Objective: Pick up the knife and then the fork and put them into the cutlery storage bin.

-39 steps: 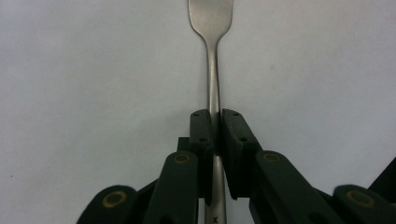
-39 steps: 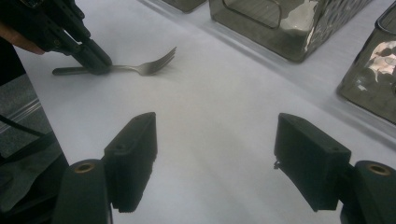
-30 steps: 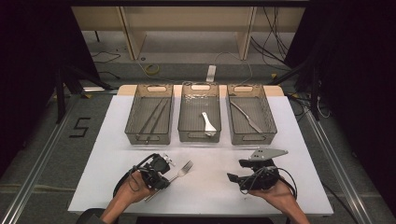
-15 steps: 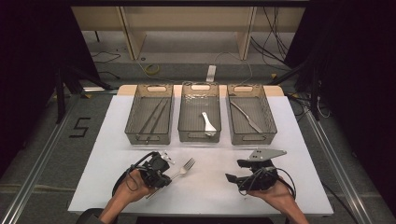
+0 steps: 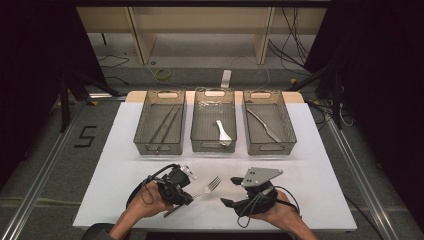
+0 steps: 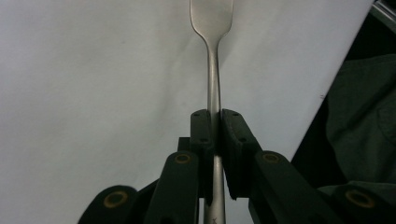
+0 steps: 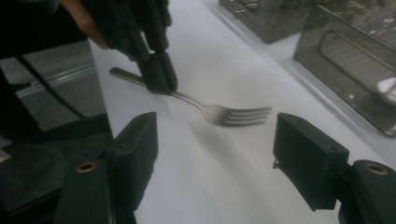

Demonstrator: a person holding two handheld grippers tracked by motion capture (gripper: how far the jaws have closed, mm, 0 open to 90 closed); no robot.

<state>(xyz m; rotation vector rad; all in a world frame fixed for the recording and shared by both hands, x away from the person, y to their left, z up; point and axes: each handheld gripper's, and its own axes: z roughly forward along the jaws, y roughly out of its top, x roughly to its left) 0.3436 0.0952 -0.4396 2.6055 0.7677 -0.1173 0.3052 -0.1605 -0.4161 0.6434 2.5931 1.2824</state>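
We clench the left tongs (image 6: 214,122) on the fork (image 5: 209,187); right tongs (image 7: 215,154) released, beside its tines; floor digit "5" (image 5: 85,136).

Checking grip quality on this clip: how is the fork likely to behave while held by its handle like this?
The fork looks like rigid polished metal, so it should stay straight rather than droop. The left gripper pinches only the thin handle, with the tines far out, so it might pivot if bumped. The smooth shaft could slip between the pads.
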